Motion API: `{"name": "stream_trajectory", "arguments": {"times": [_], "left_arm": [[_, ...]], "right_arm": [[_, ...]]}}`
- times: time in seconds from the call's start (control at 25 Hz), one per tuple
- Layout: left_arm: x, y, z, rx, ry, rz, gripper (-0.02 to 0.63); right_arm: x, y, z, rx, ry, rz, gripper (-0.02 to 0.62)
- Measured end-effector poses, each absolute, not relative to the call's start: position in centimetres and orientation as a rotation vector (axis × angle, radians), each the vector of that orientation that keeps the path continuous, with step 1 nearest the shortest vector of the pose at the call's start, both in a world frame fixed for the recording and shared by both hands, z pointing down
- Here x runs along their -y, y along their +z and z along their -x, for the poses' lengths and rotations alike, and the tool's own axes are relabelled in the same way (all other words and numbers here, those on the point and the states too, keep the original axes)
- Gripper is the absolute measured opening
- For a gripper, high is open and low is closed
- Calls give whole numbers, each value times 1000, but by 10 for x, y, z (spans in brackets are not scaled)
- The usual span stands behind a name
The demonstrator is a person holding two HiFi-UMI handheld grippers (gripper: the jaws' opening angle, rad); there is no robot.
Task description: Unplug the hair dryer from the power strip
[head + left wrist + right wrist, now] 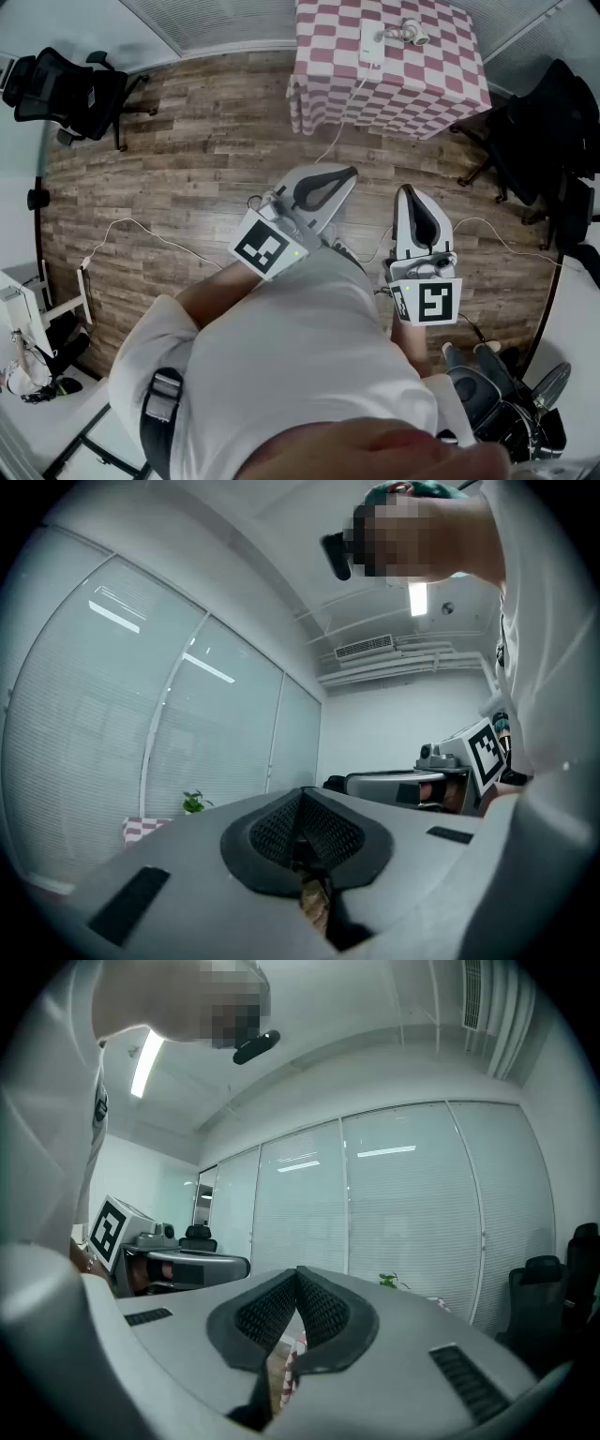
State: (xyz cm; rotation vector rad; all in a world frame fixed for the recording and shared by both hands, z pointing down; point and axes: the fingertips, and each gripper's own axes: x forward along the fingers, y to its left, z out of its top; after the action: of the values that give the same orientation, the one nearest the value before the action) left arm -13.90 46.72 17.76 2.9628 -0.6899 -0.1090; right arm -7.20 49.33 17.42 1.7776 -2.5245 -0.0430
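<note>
Left gripper (300,795): jaws together, the ribbed pads meet at the tip, nothing between them. Only a sliver of wooden floor (187,159) shows through the gap behind the pads.

Right gripper (298,1273): jaws together as well, pads meeting at the tip, nothing held. A strip of floor and a bit of checked cloth show through the gap behind them.

Both grippers point level and forward, side by side but apart, held out in front of the person's white shirt (300,366). Each carries its marker cube at the rear: left cube (265,247), right cube (430,302). Each gripper view shows the other gripper off to the side.

Task items: hair dryer (411,33) lies on the table (403,89), which is covered with a red-and-white checked cloth and stands well ahead of both grippers. The power strip (371,44) lies just beside the dryer, on its left in the head view. Whether the plug sits in the strip is too small to tell. A white cable (342,122) drops from the strip over the table's front edge and runs across the floor toward the grippers.

Surroundings: black office chair (66,84) far left, another dark chair (553,131) at right. A glass wall with blinds (412,1213) stands behind the table, with a small green plant (392,1282) at its foot.
</note>
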Motion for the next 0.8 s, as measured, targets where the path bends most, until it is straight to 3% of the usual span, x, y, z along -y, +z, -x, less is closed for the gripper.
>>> {"name": "stream_trajectory", "arguments": {"times": [0.8], "left_arm": [[-462,179,112,725,-111,-2970,29]], "right_arm": [[-493,171,51,2606,-45,-1728,34]]}}
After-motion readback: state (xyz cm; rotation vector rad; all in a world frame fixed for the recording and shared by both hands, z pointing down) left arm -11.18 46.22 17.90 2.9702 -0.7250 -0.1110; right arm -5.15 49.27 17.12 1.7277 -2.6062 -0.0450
